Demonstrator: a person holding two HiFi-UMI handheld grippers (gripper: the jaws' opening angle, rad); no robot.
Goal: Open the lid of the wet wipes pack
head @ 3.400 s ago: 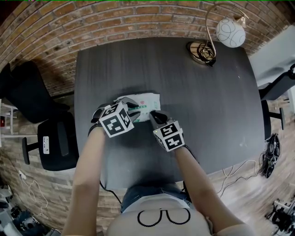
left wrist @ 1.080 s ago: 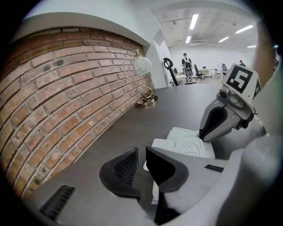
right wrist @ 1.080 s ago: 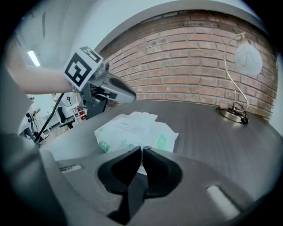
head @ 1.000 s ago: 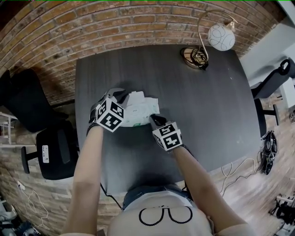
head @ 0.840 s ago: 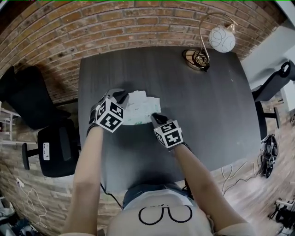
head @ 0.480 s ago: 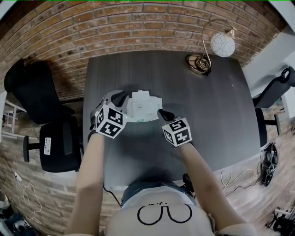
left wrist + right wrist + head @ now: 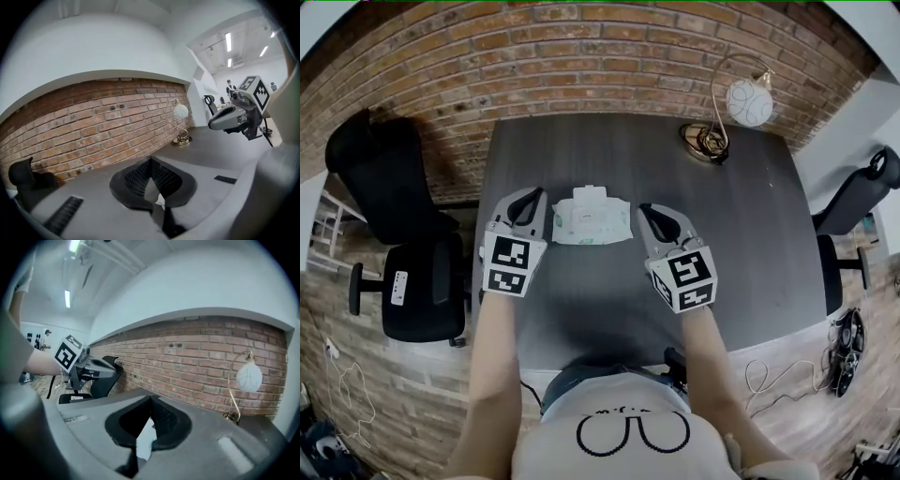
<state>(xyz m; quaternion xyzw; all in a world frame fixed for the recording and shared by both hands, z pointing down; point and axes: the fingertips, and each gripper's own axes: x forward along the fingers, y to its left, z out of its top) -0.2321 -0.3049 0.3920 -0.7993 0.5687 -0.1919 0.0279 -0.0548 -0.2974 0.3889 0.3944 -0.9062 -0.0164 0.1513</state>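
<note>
At the middle of the dark surface (image 7: 731, 244), toward the person's side, the wet wipes pack (image 7: 592, 223) lies flat with its long side across the head view. Its white lid (image 7: 589, 195) is open, turned back at the far edge of the pack.

Left tool (image 7: 528, 199): raised above the surface, just beside the left end of the pack and clear of it. Its jaws have just been closing and now stand together, tips touching, with nothing gripped between them.

Right tool (image 7: 651, 214): raised above the surface, just beside the right end of the pack and clear of it. Its jaws meet at the tips, with nothing gripped.

In each gripper view a pale patch shows through the slot behind the closed tips; what it is cannot be determined. Both tools point away from the person toward the brick wall (image 7: 581, 56). The pack sits between them.

A lamp (image 7: 748, 101) with a white globe shade and a round gold-coloured base stands at the far right corner of the surface. A black chair (image 7: 408, 281) stands to the left of the surface.
</note>
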